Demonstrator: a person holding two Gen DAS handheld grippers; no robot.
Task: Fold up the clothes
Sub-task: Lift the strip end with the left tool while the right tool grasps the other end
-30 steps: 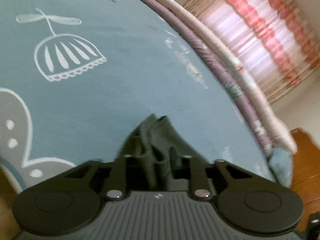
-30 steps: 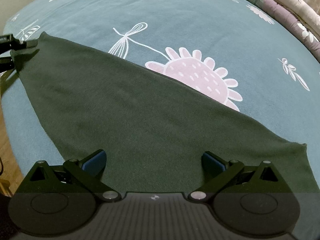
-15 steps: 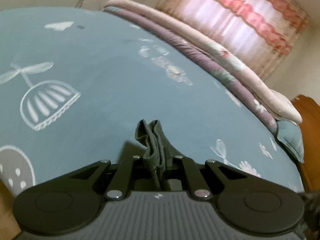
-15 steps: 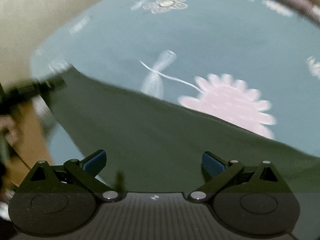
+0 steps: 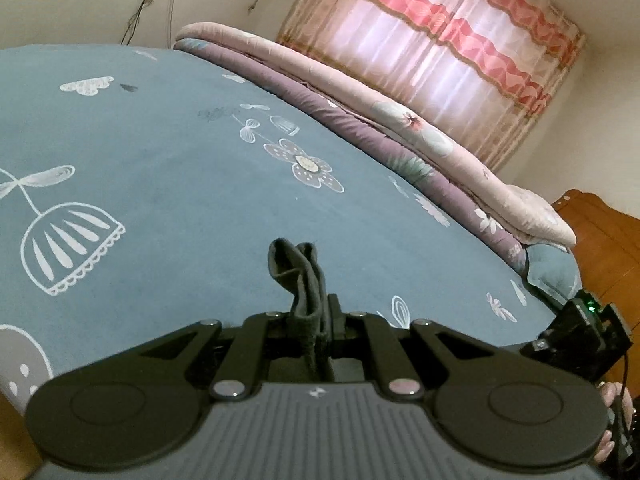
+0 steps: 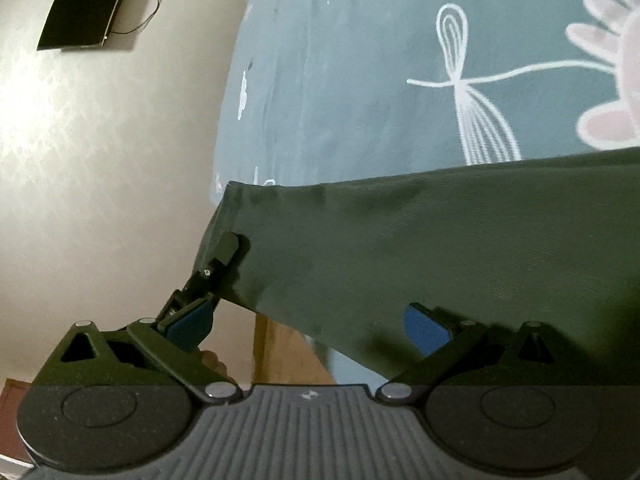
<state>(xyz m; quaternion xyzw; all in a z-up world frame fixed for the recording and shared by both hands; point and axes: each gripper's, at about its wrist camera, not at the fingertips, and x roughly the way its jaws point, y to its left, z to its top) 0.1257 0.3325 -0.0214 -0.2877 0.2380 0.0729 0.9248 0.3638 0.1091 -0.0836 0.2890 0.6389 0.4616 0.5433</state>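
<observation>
Over the blue bedsheet (image 5: pixel 168 152), left gripper (image 5: pixel 314 320) is clamped on a bunched fold of the dark green garment (image 5: pixel 304 276). The fabric tuft pokes up past the fingertips; everything below the pinch is hidden behind the gripper body in the left wrist view. Bottom right of that view a black device with a green light (image 5: pixel 580 328) and part of a hand (image 5: pixel 616 420) are cut off by the frame edge, so can't tell more.

Right wrist view: right gripper (image 6: pixel 308 328) has its jaws wide apart, blue pads (image 6: pixel 424 328) bare, nothing pinched. The garment (image 6: pixel 440 248) stretches from the sheet's near edge rightward out of frame, its far end not visible. It sits just ahead of the right gripper, its lower hem hanging off the sheet edge between the two fingers without touching the pads. The left gripper's fingertip (image 6: pixel 228 248) shows at the garment's left corner. Folded quilts (image 5: pixel 400 128) lie along the sheet's far side.
</observation>
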